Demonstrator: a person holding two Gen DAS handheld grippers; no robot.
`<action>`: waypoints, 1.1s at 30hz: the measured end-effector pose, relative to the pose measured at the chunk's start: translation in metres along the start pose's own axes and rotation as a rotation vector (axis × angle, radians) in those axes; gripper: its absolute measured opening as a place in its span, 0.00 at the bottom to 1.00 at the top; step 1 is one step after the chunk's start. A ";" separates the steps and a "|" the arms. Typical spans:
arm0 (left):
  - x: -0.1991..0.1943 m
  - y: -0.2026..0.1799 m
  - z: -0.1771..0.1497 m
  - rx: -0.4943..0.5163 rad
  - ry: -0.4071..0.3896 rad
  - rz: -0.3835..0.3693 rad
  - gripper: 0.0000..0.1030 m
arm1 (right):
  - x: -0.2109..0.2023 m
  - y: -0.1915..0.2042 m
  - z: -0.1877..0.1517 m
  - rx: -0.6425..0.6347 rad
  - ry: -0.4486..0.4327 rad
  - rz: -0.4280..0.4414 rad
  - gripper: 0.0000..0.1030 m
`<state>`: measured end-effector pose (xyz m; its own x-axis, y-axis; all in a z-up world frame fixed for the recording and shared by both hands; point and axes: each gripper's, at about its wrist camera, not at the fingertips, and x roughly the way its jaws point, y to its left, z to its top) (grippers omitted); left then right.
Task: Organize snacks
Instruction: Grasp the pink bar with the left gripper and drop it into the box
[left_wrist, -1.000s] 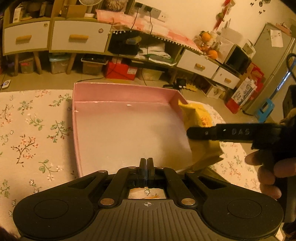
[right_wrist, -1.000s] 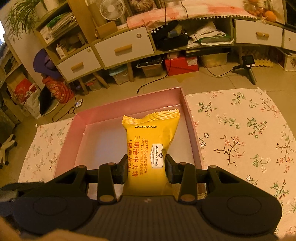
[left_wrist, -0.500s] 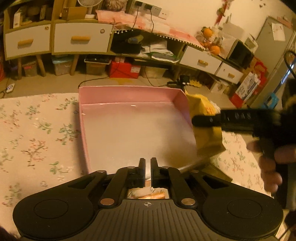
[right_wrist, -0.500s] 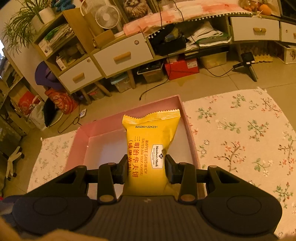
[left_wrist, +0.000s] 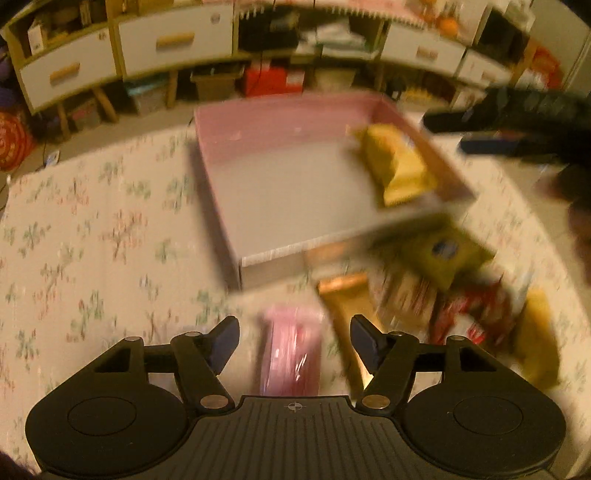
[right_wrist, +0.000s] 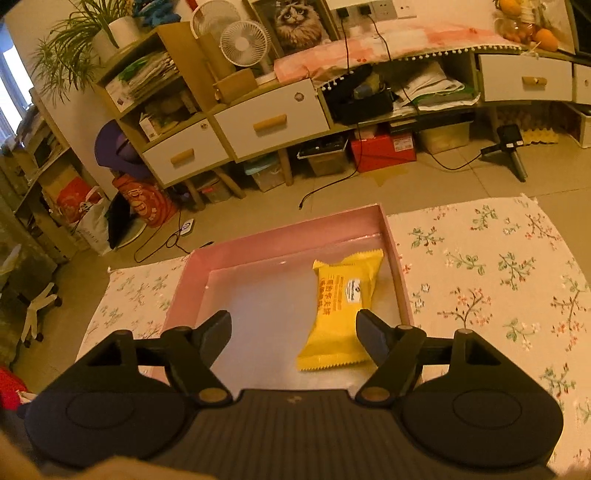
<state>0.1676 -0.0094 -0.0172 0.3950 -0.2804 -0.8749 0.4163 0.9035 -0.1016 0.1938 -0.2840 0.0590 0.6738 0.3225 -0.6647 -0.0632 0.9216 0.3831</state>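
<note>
A yellow snack packet (right_wrist: 341, 314) lies flat in the pink box (right_wrist: 295, 227), against its right wall; it also shows in the left wrist view (left_wrist: 395, 170). My right gripper (right_wrist: 293, 332) is open and empty above the box's near side, fingers either side of the packet's near end. My left gripper (left_wrist: 293, 345) is open and empty over the flowered cloth, in front of the pink box (left_wrist: 280, 110). A pink-red packet (left_wrist: 291, 358) lies between its fingers. That view is blurred.
Several loose snacks lie right of the left gripper: an orange-brown one (left_wrist: 347, 306), an olive-green packet (left_wrist: 443, 254), red ones (left_wrist: 469, 314) and a yellow one (left_wrist: 535, 343). The flowered cloth (right_wrist: 498, 266) covers the table. Cabinets (right_wrist: 269, 122) stand beyond.
My right gripper opened and let the yellow packet drop into the pink box. My left gripper opened and pulled back from the box, bringing the loose snacks into view.
</note>
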 end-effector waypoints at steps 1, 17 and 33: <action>0.003 -0.001 -0.004 0.002 0.012 0.013 0.64 | -0.001 0.000 -0.001 0.000 0.006 0.000 0.70; -0.004 -0.015 -0.020 -0.033 -0.006 0.057 0.28 | -0.029 -0.007 -0.017 -0.023 0.036 -0.038 0.79; -0.023 -0.033 0.065 -0.108 -0.213 0.077 0.30 | -0.039 -0.017 -0.027 0.021 0.041 -0.052 0.80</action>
<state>0.1982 -0.0539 0.0371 0.5910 -0.2607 -0.7634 0.2926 0.9512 -0.0983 0.1490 -0.3068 0.0613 0.6449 0.2833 -0.7099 -0.0132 0.9328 0.3603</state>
